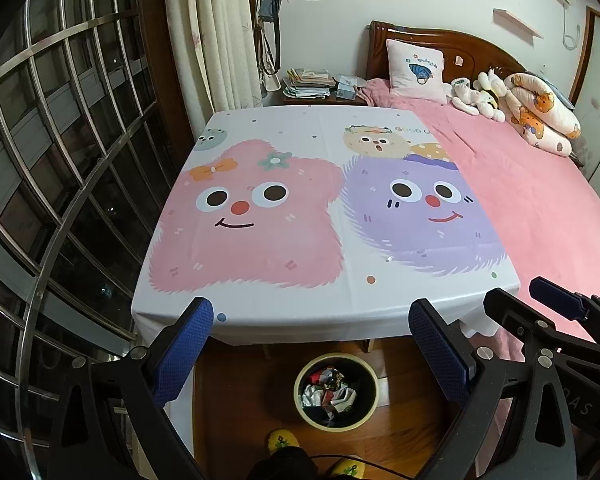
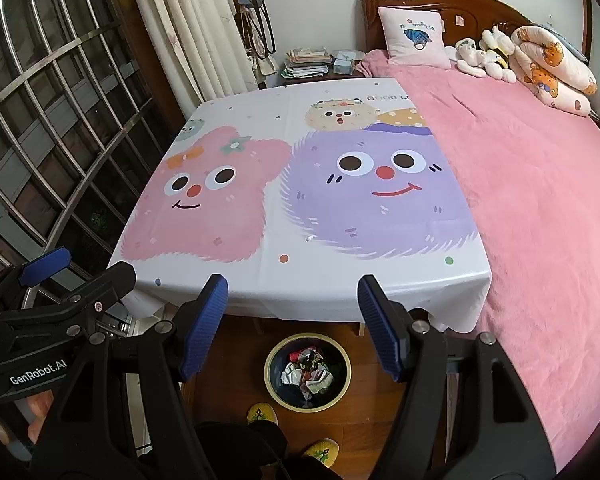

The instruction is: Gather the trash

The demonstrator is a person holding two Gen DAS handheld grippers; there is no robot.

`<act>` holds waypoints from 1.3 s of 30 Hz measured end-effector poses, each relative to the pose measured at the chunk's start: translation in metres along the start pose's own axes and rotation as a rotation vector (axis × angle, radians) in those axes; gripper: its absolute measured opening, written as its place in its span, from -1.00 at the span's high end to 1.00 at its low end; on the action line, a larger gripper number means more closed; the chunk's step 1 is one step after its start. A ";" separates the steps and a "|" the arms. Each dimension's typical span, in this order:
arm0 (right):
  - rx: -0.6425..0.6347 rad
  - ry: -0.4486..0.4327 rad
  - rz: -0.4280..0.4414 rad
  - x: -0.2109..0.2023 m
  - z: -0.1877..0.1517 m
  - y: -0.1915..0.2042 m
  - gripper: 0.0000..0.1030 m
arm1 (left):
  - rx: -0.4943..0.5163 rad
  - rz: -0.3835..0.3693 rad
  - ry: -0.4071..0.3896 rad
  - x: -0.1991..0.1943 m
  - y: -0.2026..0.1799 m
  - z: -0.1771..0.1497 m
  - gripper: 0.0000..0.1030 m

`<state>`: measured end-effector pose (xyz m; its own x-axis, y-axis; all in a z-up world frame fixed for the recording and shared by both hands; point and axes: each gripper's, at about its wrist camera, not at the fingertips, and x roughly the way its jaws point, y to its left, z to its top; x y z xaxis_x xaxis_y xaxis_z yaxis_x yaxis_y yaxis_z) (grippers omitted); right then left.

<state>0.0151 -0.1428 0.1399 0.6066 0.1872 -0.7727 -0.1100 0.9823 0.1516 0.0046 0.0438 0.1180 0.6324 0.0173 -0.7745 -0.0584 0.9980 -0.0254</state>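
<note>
With the left gripper point(image 1: 310, 354) and right gripper point(image 2: 292, 328) both held wide apart and empty above the trash-filled bin point(image 2: 307, 374) on the floor, a tiny scrap point(image 1: 389, 259) left on the tablecloth point(image 1: 300, 296) could be overlooked.

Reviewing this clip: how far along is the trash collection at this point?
Looks essentially done. The bin on the floor holds crumpled wrappers, and the cartoon tablecloth shows no obvious litter, apart from a tiny shiny speck I cannot identify. Nothing is in hand: the left gripper and right gripper are both open and empty above the bin. Left: at most checking that speck.
</note>
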 end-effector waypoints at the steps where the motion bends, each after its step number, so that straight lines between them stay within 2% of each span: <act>1: 0.003 0.000 0.001 0.000 -0.002 -0.002 -0.26 | -0.001 -0.001 -0.001 0.000 0.000 0.000 -0.93; 39: 0.011 -0.010 0.009 -0.003 -0.006 -0.007 -0.26 | 0.015 -0.002 -0.009 -0.002 0.004 -0.001 -0.93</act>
<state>0.0091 -0.1507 0.1375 0.6135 0.1957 -0.7650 -0.1065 0.9805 0.1654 0.0023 0.0482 0.1187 0.6397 0.0155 -0.7684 -0.0457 0.9988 -0.0179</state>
